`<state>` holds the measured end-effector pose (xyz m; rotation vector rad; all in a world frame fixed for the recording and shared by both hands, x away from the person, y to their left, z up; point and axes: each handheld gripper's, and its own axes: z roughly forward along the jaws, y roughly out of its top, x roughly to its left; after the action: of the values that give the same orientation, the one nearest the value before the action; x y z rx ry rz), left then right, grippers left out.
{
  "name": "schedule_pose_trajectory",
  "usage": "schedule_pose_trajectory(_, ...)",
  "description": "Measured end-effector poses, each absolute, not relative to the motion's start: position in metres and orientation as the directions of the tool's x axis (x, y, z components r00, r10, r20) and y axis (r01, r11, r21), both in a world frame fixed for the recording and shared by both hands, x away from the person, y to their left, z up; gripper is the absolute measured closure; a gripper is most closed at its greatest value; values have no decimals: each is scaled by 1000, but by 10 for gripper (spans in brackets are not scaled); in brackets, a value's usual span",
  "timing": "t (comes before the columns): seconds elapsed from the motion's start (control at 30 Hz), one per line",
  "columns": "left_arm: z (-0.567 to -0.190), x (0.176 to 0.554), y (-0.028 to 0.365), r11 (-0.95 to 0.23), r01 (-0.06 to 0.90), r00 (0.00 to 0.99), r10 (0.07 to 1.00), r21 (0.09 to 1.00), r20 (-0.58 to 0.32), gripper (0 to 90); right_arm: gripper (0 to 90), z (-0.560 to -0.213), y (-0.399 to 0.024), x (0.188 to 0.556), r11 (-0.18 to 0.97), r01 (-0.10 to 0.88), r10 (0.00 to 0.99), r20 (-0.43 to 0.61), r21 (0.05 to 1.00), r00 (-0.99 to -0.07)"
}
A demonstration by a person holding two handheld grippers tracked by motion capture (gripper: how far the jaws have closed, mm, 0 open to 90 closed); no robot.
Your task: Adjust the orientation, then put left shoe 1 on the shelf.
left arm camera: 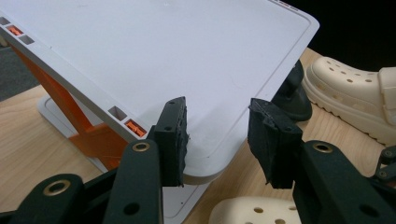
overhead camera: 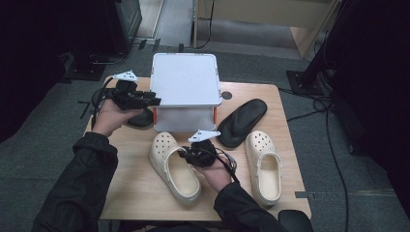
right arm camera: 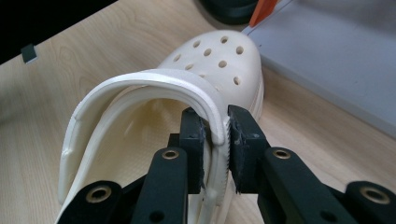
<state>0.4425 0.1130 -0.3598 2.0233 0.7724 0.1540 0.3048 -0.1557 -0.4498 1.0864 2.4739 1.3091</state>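
A cream clog (overhead camera: 171,169) lies on the wooden table (overhead camera: 130,188), toe pointing away from the person. My right gripper (overhead camera: 186,154) is shut on its right side wall; in the right gripper view the two pads pinch the cream clog's rim (right arm camera: 154,81), with my right gripper (right arm camera: 215,140) holding it. The second cream clog (overhead camera: 263,164) lies to the right. My left gripper (overhead camera: 153,99) is open at the near left corner of a white two-level rack (overhead camera: 186,79); in the left gripper view my left gripper (left arm camera: 217,140) has its jaws apart over the rack's top (left arm camera: 163,56).
A black flip-flop (overhead camera: 241,121) lies between the rack and the right clog. Another black shoe (overhead camera: 140,118) sits left of the rack, under the left hand. Orange struts (left arm camera: 70,112) carry the rack's top. Dark floor, cables and furniture surround the table.
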Motion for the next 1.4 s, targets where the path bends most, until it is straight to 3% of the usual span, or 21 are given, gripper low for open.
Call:
schedule_pose_trajectory(0.4,-360,442,113,-371,459,795,577,807,-187,580,779,-428,-165,320,323,521,694,176,790,-698)
schedule_pose_trajectory(0.73,-360,443,114,-361,466,794,573,807,-203,579,778,-420,-163,355,256,535,758,176,805,-628)
schedule_pose_trajectory(1.2,-360,443,115,-361,462,799,566,810,-204,581,770,-447,-145,385,176,571,853,166,802,-496)
schedule_pose_trajectory(1.4,-361,443,115,-355,459,799,566,815,-204,581,725,-454,-142,380,164,568,846,181,806,-502)
